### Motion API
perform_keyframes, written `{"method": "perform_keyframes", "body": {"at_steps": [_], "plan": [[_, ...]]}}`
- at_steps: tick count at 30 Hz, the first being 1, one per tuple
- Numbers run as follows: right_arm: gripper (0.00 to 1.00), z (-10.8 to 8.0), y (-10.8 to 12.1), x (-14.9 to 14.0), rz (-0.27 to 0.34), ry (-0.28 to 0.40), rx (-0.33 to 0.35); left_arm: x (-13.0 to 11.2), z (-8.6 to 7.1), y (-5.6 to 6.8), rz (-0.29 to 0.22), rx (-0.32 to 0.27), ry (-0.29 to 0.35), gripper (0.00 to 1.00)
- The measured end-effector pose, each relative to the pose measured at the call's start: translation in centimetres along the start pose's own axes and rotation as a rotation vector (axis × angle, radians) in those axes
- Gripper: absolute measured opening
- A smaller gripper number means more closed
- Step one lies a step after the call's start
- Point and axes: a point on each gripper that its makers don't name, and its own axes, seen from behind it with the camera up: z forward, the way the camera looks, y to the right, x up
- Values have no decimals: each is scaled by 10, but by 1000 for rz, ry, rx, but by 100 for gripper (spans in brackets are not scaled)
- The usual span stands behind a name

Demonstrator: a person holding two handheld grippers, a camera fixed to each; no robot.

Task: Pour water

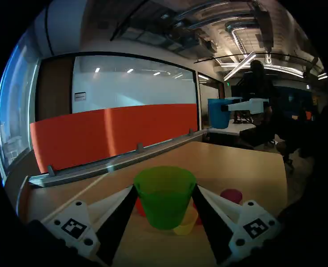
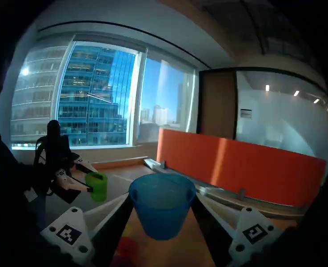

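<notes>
light: daylight via window (image 2: 97, 102), ceiling strip lights (image 1: 239, 66)
glare: sun streak on orange partition (image 2: 253, 171)
edges: fisheye bending, dark
focus: mostly sharp

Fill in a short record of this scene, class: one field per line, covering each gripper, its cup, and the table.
Left gripper: jaws shut on green cup, upright
Right gripper: jaws shut on blue cup, upright
Cup position: both held above the table
On table: yellow cup, pink cup
Water in cups: cannot tell
Pouring: not yet begun
</notes>
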Motion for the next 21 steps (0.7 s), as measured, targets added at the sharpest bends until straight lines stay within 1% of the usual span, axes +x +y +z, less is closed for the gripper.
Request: {"method": "perform_keyframes", "body": {"at_steps": [6, 13, 21], "plan": [[90, -1, 3, -17, 4, -29, -5, -16, 0, 3, 12, -8, -44, 86], [90, -2, 5, -43, -9, -92, 4, -36, 1, -2, 18, -9, -112, 86], [91, 0, 8, -72, -8, -161, 15, -52, 4, -6, 14, -18, -160, 86]]}}
